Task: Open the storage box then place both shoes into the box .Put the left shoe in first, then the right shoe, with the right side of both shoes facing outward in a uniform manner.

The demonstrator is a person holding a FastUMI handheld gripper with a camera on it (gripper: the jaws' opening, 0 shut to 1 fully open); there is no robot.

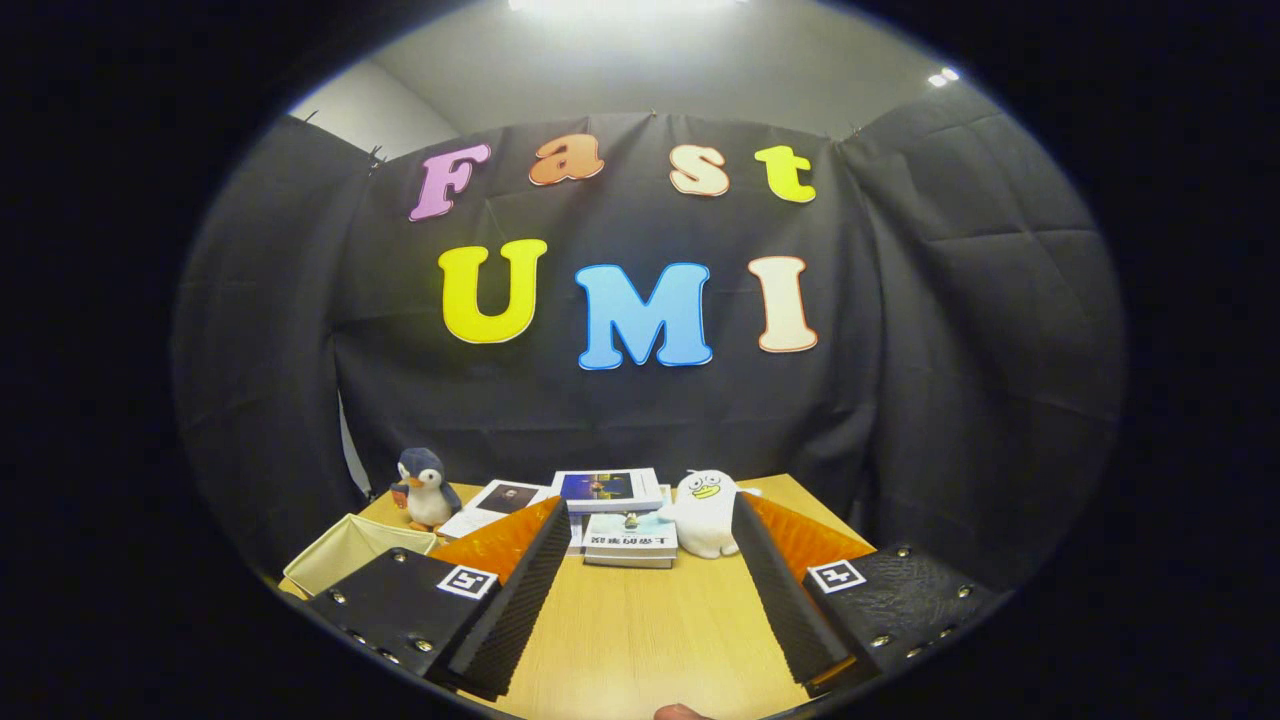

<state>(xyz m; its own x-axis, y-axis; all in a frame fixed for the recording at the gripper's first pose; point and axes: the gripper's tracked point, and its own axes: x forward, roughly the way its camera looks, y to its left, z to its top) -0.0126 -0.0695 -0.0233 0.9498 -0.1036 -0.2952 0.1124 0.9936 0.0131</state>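
Here the gripper (650, 590) hovers above a light wooden bench (640, 630), its two fingers (520, 590) spread wide apart and grasping nothing; bare benchtop shows between them. Beyond the fingertips, near the far edge of the bench, lies a small stack of white-edged books and printed booklets (610, 492), the front one (630, 540) lying flat just ahead of the gap between the fingers. A white plush toy with a yellow beak (703, 510) stands just beside the books, close to the right finger's tip. A navy and white plush penguin (425, 490) stands at the other end of the books, beyond the left finger. Beside the left finger, at the bench's near corner, sits a cream fabric storage box (350, 555), open at the top with nothing visible inside; the finger hides part of it. The shoes cannot be made out.
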